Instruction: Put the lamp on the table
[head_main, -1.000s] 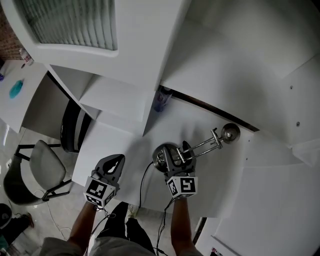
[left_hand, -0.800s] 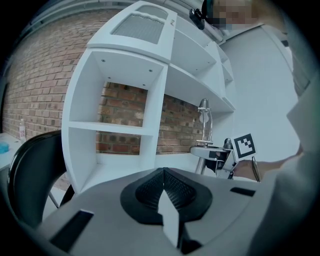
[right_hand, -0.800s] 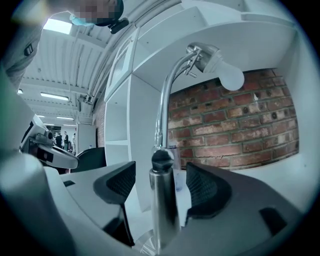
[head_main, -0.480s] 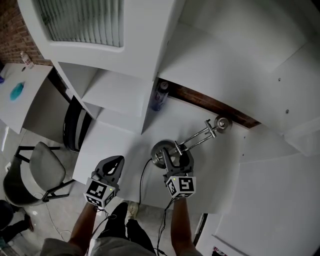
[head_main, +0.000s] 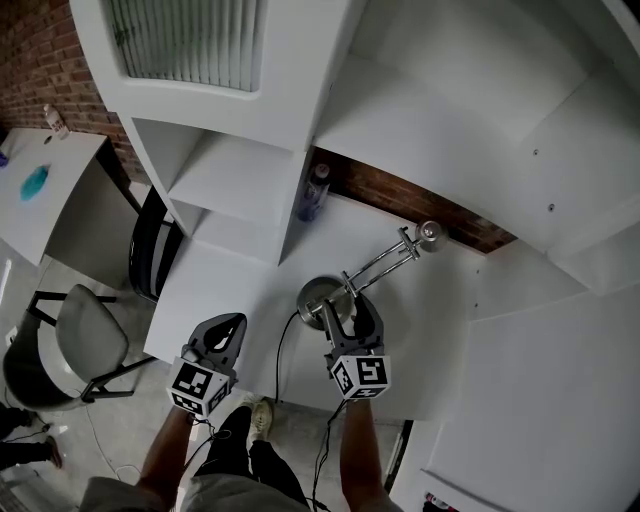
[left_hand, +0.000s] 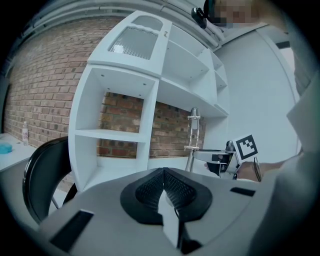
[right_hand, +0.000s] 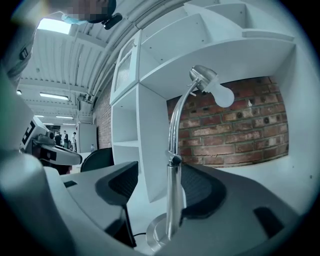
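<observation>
One lamp (head_main: 383, 263) stands on the white table (head_main: 450, 330). Its round base (head_main: 312, 296) lies flat on the surface, near the front edge. The chrome stem goes up from the base and leans toward the brick wall (head_main: 400, 195), w/ the head and the white bulb (right_hand: 222, 95) at the far end. A black cable (head_main: 281, 352) runs from the base over the front edge of the table.

The right gripper (head_main: 348, 308) is around the lower part of the stem, w/ one finger on each side and the stem in the gap btw. them. Its jaws have just been closing a little, but they stand wide apart. Free space shows on the left of the stem, so it is not clamped.

The left gripper (head_main: 230, 325) is over the front left corner of the table, well apart from the lamp. Its fingers are together, w/ nothing btw. them.

Behind, a white shelf unit (head_main: 235, 185) stands on the table, and a bottle (head_main: 314, 195) stands just beside its divider at the back. Left of the table, a grey chair (head_main: 75, 335) is on the floor.
</observation>
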